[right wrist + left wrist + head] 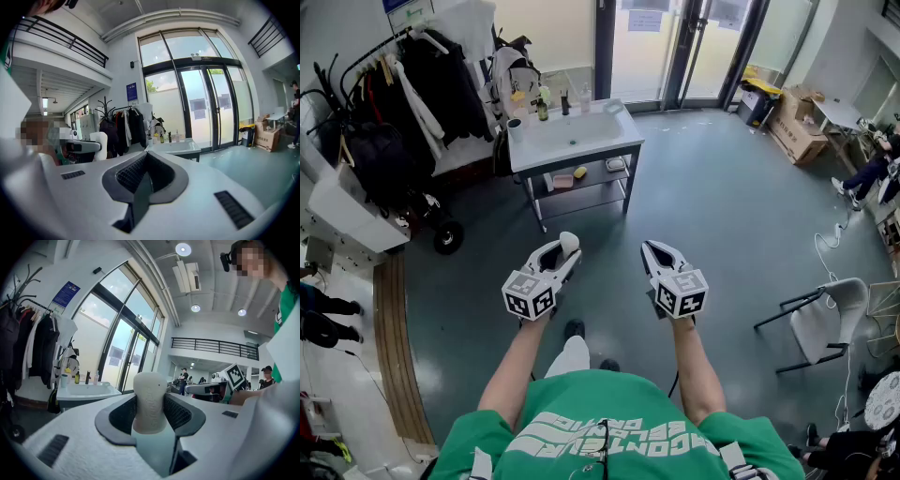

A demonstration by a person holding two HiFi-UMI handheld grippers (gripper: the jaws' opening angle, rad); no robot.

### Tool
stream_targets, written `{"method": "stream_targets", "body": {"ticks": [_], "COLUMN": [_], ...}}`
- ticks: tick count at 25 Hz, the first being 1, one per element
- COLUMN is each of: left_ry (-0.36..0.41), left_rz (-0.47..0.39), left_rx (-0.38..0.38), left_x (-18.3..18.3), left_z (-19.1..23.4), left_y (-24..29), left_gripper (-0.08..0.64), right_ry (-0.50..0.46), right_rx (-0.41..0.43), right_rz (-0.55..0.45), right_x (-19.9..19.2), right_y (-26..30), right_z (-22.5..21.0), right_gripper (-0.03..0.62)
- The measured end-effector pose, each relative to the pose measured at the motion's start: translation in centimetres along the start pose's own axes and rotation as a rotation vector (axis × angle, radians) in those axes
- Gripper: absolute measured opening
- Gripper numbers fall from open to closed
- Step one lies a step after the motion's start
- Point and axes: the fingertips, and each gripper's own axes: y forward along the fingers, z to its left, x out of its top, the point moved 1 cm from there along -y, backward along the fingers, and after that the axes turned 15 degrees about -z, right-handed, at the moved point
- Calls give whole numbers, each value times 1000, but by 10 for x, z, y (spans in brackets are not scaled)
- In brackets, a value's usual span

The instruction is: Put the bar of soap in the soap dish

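Fingers [123, 416], left gripper [150, 422]: 2 dark ribbed pads spread wide and pressed on either side of 1 white bar of soap [150, 397]. The bar stands upright between them, its rounded end sticking out past the tips.
Fingers [127, 174], right gripper [142, 183]: 2 pads brought together, nothing between.
Both grippers: held side by side at arm's length, roughly level, over grey floor [722, 216]. They are well short of the sink table [581, 153] and point toward it.
Sink table: white top with basin, metal legs, 1 lower shelf [596, 178] carrying several items too small to name. The soap dish cannot be picked out among them.
Bottles [542, 106]: a small group at the table's back left corner.
Coat rack [412, 75]: left of the table, hung with dark and white garments.
Glass doors [675, 42]: behind the table.
Grey chair [823, 323]: well to the right of the table.
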Motion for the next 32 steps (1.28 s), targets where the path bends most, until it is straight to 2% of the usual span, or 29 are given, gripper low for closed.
{"method": "stream_targets", "body": {"ticks": [16, 32], "left_ry": [-15, -47], "left_rz": [10, 11], "left_rx": [-30, -73], "left_x": [7, 26], "left_z": [61, 171], "left_y": [37, 88], "left_gripper": [183, 183], "right_ry": [-8, -41], "right_rx": [-24, -71], "right_rz": [-6, 12], "right_x": [2, 4], "right_y": [65, 179], "right_z": [-10, -15], "right_gripper": [14, 14]}}
